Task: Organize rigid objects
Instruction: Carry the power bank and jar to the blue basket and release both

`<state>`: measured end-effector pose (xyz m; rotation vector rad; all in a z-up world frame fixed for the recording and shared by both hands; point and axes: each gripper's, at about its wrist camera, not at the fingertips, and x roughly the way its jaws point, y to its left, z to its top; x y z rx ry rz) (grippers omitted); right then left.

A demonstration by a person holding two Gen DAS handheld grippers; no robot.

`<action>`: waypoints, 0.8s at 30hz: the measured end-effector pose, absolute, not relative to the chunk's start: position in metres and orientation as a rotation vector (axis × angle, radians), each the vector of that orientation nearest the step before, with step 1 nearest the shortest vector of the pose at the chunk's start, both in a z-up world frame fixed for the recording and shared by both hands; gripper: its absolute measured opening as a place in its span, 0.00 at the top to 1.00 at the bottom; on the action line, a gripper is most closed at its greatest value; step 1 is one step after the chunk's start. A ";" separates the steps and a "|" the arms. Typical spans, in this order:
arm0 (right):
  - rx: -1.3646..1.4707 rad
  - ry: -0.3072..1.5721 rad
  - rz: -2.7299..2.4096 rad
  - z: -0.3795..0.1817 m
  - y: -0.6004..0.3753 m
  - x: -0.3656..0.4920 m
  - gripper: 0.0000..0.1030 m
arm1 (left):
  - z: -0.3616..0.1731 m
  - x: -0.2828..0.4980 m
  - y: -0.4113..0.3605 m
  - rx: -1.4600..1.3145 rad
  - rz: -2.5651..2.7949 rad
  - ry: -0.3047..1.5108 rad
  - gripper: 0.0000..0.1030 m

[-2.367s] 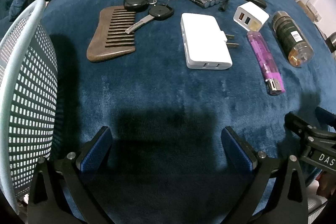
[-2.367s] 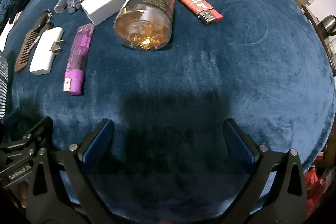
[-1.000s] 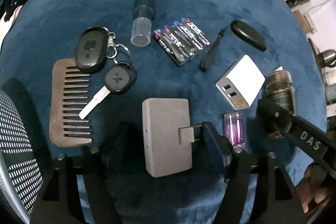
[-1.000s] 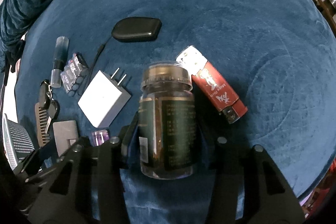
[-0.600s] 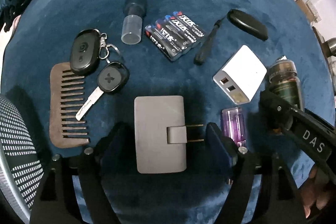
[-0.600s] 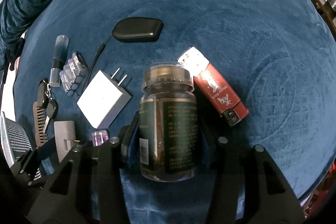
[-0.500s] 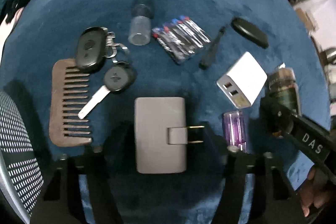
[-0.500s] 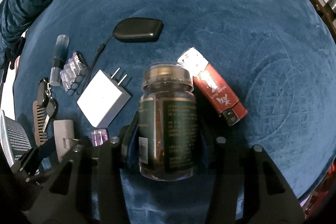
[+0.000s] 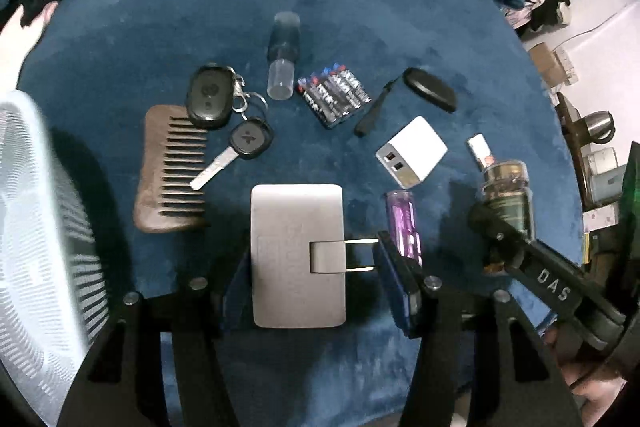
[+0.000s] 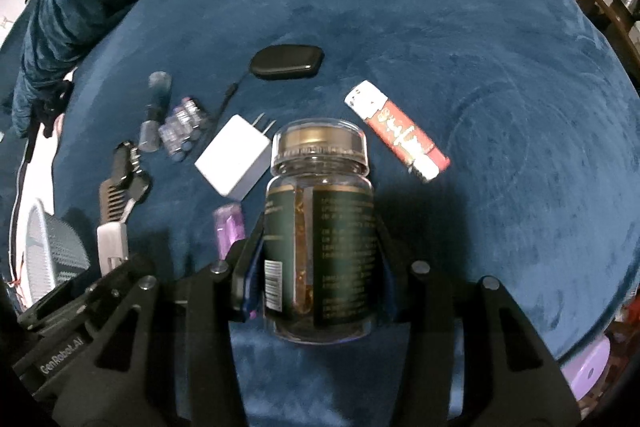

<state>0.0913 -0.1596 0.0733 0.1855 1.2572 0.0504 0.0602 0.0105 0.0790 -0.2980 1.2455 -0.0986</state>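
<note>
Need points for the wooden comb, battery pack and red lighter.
wooden comb point(image 9: 154, 171): left wrist view, on its solid spine.
battery pack point(image 9: 334, 95): left wrist view, middle of the cells.
red lighter point(image 10: 400, 135): right wrist view, on the red body.

desk cover: dark-blue plush cloth point(image 9: 400, 19), matt, napped | flat white plastic adapter point(image 9: 298, 227), smooth, metal prongs | brown wooden comb point(image 9: 168, 167), matt | clear glossy jar w/ gold lid point(image 10: 320, 227) | white perforated plastic basket point(image 9: 36, 227) | transl. purple plastic lighter point(image 9: 404, 219), glossy
</note>
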 end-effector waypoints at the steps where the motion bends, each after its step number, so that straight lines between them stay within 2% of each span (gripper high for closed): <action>1: 0.187 1.251 0.057 0.079 -0.159 0.086 0.54 | 0.083 0.060 0.019 -0.294 -0.096 1.236 0.42; 16: 0.141 1.200 0.186 0.120 -0.086 0.027 0.54 | 0.161 -0.006 0.095 -0.213 0.006 1.064 0.42; 24: 0.082 1.195 0.294 0.125 -0.025 0.011 0.54 | 0.160 -0.032 0.168 -0.256 0.150 1.059 0.42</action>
